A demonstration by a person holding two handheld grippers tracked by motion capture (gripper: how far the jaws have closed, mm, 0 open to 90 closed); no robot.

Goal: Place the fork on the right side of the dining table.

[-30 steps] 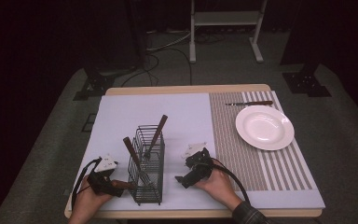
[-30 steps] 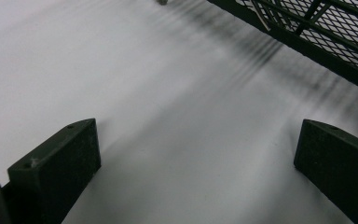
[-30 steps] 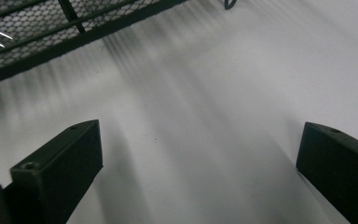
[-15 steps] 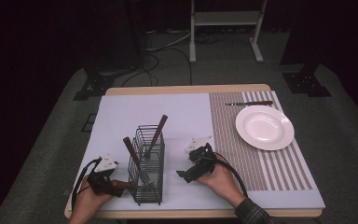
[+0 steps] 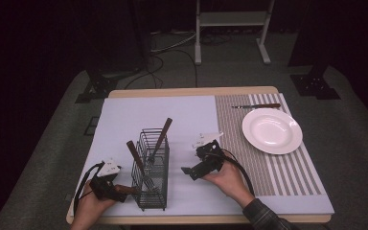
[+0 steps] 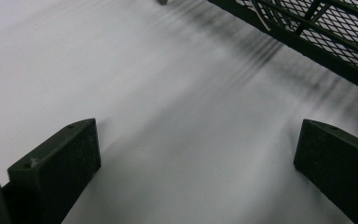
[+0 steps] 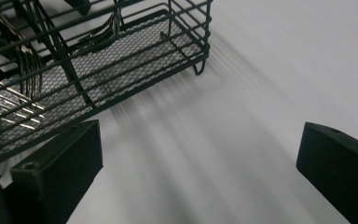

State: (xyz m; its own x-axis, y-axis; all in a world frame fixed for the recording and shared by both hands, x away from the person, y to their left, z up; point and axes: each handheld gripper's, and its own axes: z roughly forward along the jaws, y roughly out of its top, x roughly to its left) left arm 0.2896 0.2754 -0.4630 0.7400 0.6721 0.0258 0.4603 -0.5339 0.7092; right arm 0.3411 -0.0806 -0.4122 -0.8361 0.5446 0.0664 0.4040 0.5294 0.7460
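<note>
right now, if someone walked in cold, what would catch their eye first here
Probably the black wire caddy near the table's front edge, with brown-handled utensils sticking up out of it. An open gripper sits on either side: the left gripper and the right gripper. Next, the empty white plate on the striped mat at right.

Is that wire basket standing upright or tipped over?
Upright. The wire basket stands on its base on the white mat, two wooden-handled utensils sticking up from it.

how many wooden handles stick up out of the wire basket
2. One handle leans toward the far right over the wire basket; the other handle leans to the near left. Shorter pieces may be hidden inside.
</note>
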